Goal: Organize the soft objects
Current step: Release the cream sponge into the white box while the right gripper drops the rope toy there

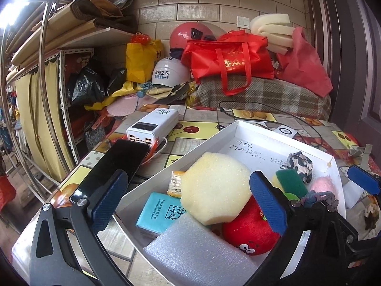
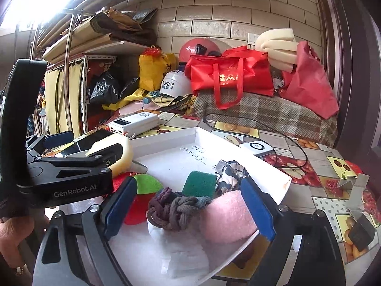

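Observation:
A white box (image 1: 238, 125) on the patterned table holds soft things: a yellow sponge (image 1: 214, 188), a red plush toy (image 1: 247, 233), a blue tissue pack (image 1: 159, 212), a white foam sheet (image 1: 195, 250), a green scouring pad (image 1: 291, 182), a pink fluffy piece (image 2: 226, 217) and a knotted rope (image 2: 176, 209). My left gripper (image 1: 188, 200) is open above the sponge, touching nothing. My right gripper (image 2: 190, 207) is open with its fingers either side of the rope and the pink piece. The left gripper also shows in the right wrist view (image 2: 78, 147).
A black phone (image 1: 114, 166) and a white power bank (image 1: 154, 124) lie left of the box. A white charger puck (image 2: 256, 147) with a black cable lies behind it. Helmets, red bags (image 1: 228, 57) and foam are piled on a plaid cushion at the back. Shelves stand at left.

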Demonstrator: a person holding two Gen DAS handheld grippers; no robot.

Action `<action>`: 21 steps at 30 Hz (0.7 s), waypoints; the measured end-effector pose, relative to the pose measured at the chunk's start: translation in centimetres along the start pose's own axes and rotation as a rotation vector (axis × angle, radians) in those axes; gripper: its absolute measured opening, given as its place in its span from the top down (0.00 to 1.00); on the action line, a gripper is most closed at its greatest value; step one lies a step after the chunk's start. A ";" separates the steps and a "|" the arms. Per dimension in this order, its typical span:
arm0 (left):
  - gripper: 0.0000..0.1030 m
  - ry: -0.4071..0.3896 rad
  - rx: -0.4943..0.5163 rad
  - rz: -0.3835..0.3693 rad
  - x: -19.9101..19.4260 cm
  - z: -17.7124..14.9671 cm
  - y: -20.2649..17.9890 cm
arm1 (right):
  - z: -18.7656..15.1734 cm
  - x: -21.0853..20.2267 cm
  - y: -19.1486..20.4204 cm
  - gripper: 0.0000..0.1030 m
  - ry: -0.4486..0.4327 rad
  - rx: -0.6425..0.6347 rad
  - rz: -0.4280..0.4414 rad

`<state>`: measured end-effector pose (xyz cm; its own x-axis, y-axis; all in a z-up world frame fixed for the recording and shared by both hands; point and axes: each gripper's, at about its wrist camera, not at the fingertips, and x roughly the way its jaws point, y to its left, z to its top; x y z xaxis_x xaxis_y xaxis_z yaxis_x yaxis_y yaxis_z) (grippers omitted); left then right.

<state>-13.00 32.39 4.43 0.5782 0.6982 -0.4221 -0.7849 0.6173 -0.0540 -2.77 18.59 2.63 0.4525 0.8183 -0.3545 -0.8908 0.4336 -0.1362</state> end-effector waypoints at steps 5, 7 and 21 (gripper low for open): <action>0.00 -0.004 -0.019 0.017 -0.1 0.0 0.3 | 0.0 -0.4 -0.1 0.10 -0.018 0.011 -0.010; 0.00 -0.007 -0.018 0.026 -0.2 0.0 0.2 | -0.1 -0.6 -0.1 0.00 -0.026 0.010 -0.014; 0.00 -0.090 0.024 0.058 -2.5 -0.8 -0.9 | -0.4 -2.2 -1.5 0.00 -0.097 0.079 -0.026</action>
<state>-13.93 29.78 4.87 0.5507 0.7618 -0.3412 -0.8125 0.5829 -0.0099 -2.41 16.00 3.24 0.4807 0.8374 -0.2601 -0.8743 0.4803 -0.0698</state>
